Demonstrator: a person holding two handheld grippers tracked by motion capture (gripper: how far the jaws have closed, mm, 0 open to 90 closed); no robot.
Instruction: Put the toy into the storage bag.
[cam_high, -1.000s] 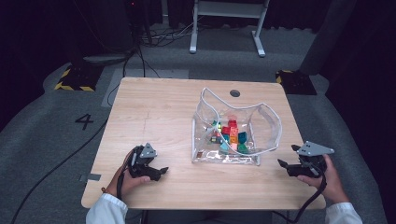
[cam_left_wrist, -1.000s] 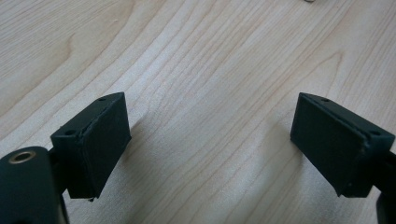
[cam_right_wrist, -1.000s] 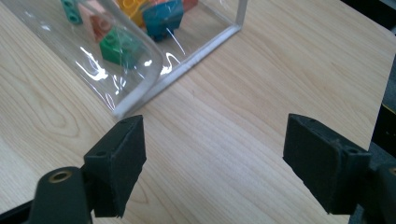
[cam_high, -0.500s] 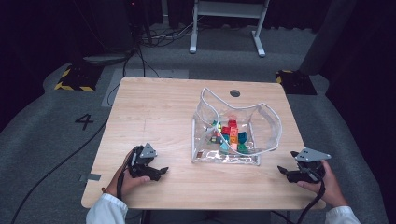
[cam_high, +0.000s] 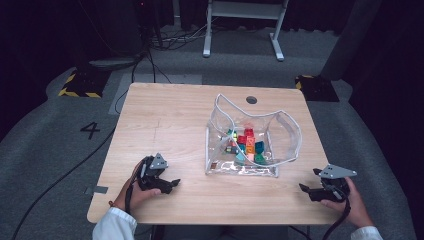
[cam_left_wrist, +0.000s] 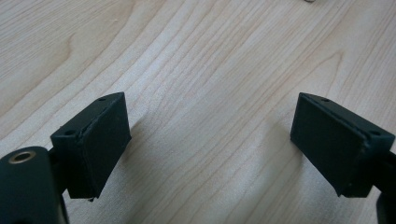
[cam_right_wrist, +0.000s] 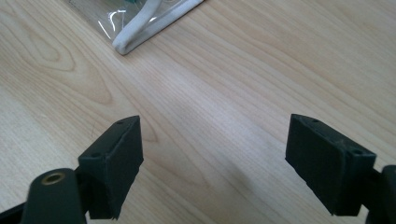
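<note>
Two grippers, left (cam_high: 172, 184) and right (cam_high: 304, 189), rest low with jaws spread wide, grasping nothing. Ahead of and between them sits a clear plastic bag (cam_high: 280, 150) of small colored blocks (cam_high: 247, 145). It is probably light, floppy and slippery; its white-edged rim (cam_right_wrist: 140, 25) looks the surest grip.

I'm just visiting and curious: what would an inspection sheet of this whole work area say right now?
Surface: wooden table, bare wood under both sets of jaws.
Job's things: clear plastic bag with white trim, open, holding small coloured blocks.
Clutter: nothing seen on the table besides a round dark hole near its far edge.
Grippers: left hand-held gripper and right hand-held gripper, both open, empty, near the table's near edge.
Cables: black cable across the floor.
Surroundings: grey floor, number 4, white frame legs.
</note>
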